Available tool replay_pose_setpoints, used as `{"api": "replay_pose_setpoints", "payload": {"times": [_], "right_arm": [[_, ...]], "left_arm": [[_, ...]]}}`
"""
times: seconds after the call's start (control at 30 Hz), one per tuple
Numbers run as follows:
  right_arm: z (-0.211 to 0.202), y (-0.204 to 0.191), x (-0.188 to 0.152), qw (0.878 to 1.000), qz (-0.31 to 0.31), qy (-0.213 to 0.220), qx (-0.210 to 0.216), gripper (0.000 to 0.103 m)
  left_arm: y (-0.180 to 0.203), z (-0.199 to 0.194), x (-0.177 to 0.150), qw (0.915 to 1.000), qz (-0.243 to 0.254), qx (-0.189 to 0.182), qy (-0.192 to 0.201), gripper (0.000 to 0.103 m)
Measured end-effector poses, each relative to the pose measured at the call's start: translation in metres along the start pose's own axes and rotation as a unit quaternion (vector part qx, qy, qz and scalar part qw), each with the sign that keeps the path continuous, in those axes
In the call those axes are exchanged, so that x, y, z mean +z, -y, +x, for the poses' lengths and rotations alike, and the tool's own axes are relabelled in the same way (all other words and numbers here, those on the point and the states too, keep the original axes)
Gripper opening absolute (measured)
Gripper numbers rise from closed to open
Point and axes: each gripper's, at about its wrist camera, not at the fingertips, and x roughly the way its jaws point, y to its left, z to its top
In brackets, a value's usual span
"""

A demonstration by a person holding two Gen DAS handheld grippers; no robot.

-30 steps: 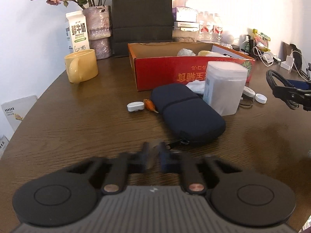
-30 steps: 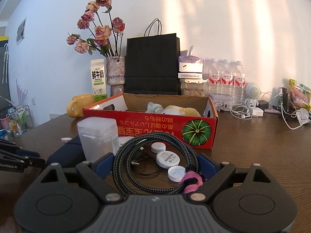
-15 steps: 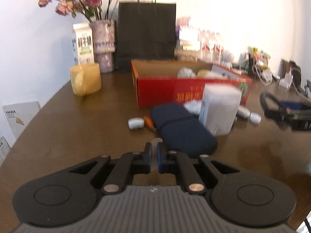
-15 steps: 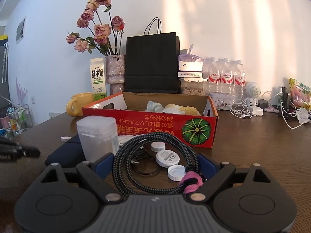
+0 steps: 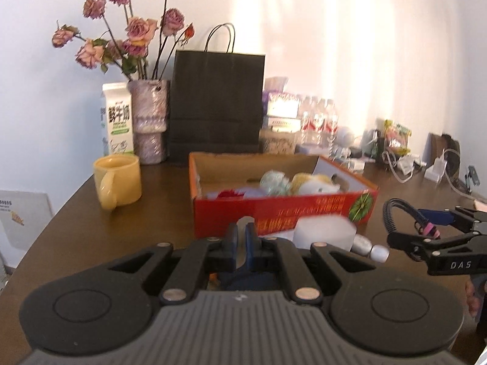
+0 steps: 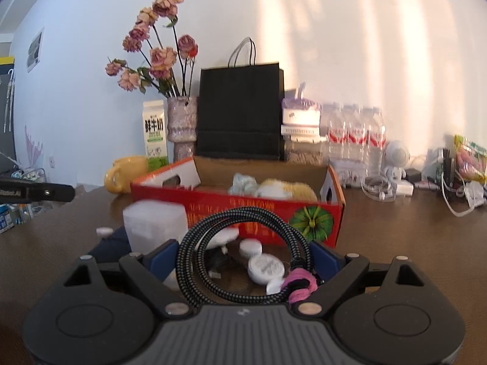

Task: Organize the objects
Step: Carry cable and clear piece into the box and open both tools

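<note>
The left claw is clenched on something small and pale I cannot identify; the right claw grasps one coiled braided cable. Ahead on the counter sit one red cardboard box, three white caps and one frosted plastic container

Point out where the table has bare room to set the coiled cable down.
Bare table lies right of the red box, before the chargers. More lies left of the box, in front of the yellow mug. The box front is crowded: white container, caps, dark pouch.
</note>
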Motion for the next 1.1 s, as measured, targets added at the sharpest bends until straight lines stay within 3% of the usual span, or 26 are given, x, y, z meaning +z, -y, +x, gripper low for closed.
{"api": "replay_pose_setpoints", "payload": {"times": [0.3,0.57,0.8,1.1], "right_arm": [[0.034,-0.013,0.053,0.999,-0.028,0.036,0.000,0.091],[0.099,-0.011,0.096,0.999,-0.011,0.039,-0.011,0.091],[0.154,-0.005,0.111,0.999,0.004,0.032,-0.020,0.091],[0.201,0.004,0.105,1.000,0.016,0.009,-0.007,0.091]], "left_arm": [[0.013,0.038,0.049,0.9987,-0.018,-0.018,0.045,0.006],[0.017,0.095,0.093,0.9976,-0.039,-0.003,0.058,0.006],[0.006,0.145,0.107,0.9966,-0.059,0.011,0.055,0.006],[-0.004,0.197,0.095,0.9978,-0.062,0.016,0.020,0.006]]}}
